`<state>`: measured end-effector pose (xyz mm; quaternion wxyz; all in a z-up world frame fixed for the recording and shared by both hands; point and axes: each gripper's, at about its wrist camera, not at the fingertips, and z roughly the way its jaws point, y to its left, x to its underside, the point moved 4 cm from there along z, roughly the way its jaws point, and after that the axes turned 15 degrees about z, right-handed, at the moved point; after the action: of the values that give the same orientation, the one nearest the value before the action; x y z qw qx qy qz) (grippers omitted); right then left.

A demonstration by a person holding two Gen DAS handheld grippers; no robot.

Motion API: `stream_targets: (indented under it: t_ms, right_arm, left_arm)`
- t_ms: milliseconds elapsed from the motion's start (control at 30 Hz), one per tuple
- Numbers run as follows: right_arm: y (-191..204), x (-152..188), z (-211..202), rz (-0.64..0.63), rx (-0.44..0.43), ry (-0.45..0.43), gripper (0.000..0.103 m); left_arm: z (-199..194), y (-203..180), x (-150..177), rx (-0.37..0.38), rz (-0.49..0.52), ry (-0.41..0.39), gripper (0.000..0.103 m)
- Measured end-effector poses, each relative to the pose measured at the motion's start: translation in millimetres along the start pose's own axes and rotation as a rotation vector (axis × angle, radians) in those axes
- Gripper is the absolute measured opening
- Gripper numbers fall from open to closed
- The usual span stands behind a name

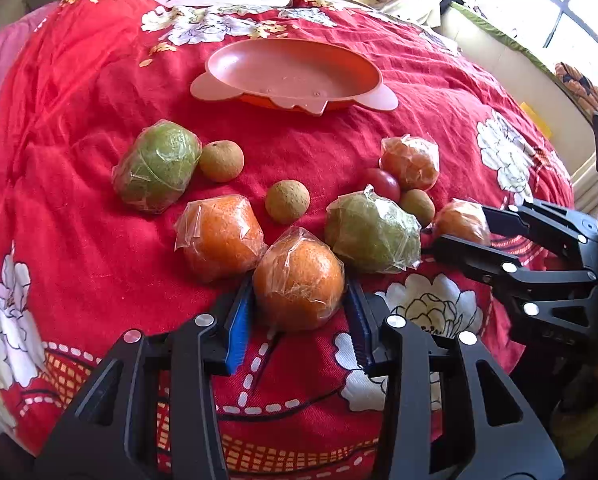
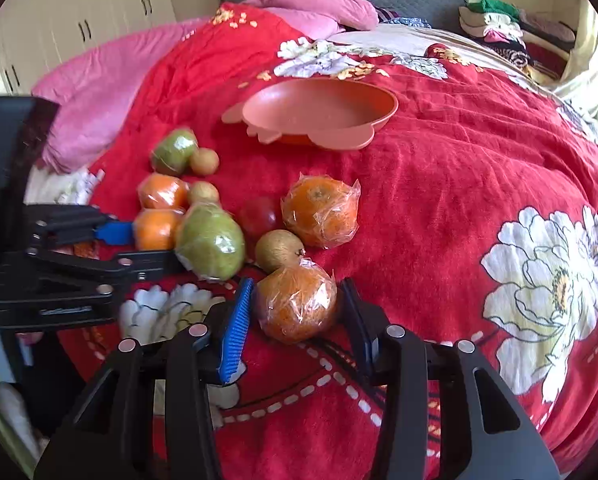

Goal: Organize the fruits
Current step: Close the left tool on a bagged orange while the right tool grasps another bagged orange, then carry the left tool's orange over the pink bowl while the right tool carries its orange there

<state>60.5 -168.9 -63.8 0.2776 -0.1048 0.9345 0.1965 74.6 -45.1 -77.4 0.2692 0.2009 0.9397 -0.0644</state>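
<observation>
**A:** Oranges first. Each is wrapped in loose clear film, so expect slip: the film can slide on the peel and crinkle under the pads. Fruit itself looks firm, moderate weight, round. Bruises if you crush it.

**B:** Where do you take hold?

**A:** Across the widest part, pads on opposite sides, low enough that it can't squirt out. Don't pinch the loose film corners.

**B:** Left tool state?

**A:** Your left gripper (image 1: 299,300) is open wide, straddling the near orange (image 1: 299,282). Blue pads (image 1: 241,320) sit just beside the film on both sides; I can't tell if they touch. Not clamped yet, I judge.

**B:** Right?

**A:** Same picture. Your right gripper (image 2: 297,308) is open around the small orange (image 2: 297,304), which sits on the red blanket (image 2: 439,208). Left pad close to the film, right one a bit off.

**B:** Neighbours?

**A:** Tight. A wrapped green fruit (image 1: 373,234) touches the near orange in the left view. A small brown fruit (image 2: 279,250) sits right behind the small orange. Lifting may nudge them.

**B:** Destination?

**A:** Likely the pink dish (image 1: 295,72), empty, farther up the blanket, well apart from the pile. Soft bedding, so anything bumped may roll.
</observation>
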Motion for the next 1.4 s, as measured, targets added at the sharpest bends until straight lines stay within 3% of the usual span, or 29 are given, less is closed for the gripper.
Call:
stream_targets:
  t_ms: [233, 667, 1400]
  right_arm:
    - [-2.2, -8.6, -19.0, 0.047, -0.031, -0.036, 0.042]
    - [8.6, -46.7, -26.7, 0.015, -0.036, -0.092, 0.042]
    - [4.4, -86.9, -20.9, 0.039, -0.058, -0.144, 0.042]
  left_arm:
    - [-10.4, -0.4, 0.9, 0.027, -0.01, -0.018, 0.033]
    - [-33.5, 14.0, -17.5, 0.035, -0.049, -0.079, 0.033]
    - [-38.5, 52.6, -71.6, 0.011, -0.075, -0.141, 0.033]
